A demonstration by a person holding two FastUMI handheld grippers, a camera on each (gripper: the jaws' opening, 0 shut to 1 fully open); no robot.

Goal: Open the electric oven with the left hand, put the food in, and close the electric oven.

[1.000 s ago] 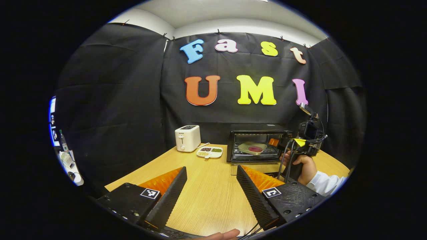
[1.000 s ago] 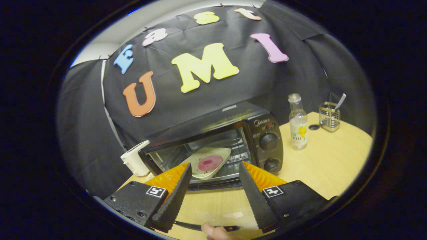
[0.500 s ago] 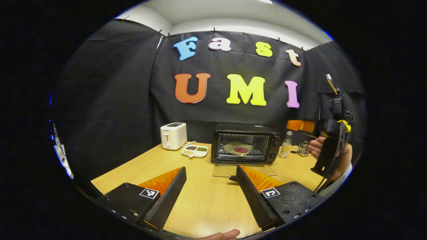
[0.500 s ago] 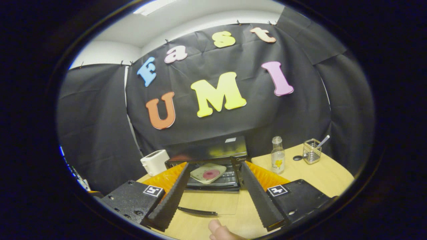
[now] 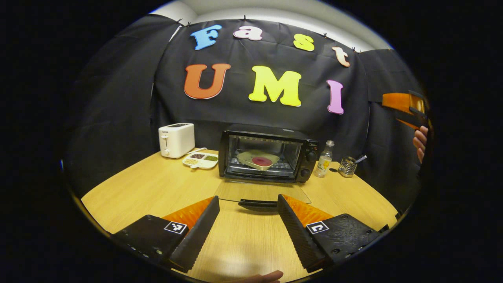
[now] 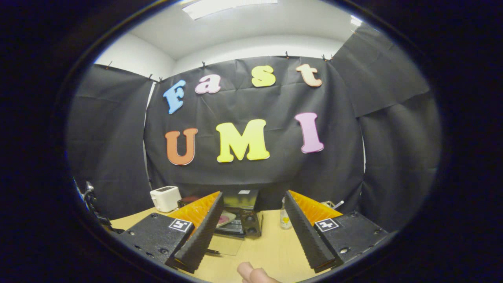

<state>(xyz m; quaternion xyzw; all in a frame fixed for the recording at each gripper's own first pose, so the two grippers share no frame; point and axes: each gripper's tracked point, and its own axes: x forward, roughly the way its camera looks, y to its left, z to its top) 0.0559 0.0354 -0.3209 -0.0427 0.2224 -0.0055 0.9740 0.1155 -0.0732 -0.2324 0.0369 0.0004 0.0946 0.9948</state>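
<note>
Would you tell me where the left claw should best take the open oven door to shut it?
Probably the dark handle bar on the front edge of the oven door. It lies flat, so come from the front with the left claw and lift.

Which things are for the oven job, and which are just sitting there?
For the job:
electric oven, door open
plate of food inside
left hand-held gripper, open
right hand-held gripper, open

Just lying about:
toaster
snack tray
bottle
wire holder
</note>
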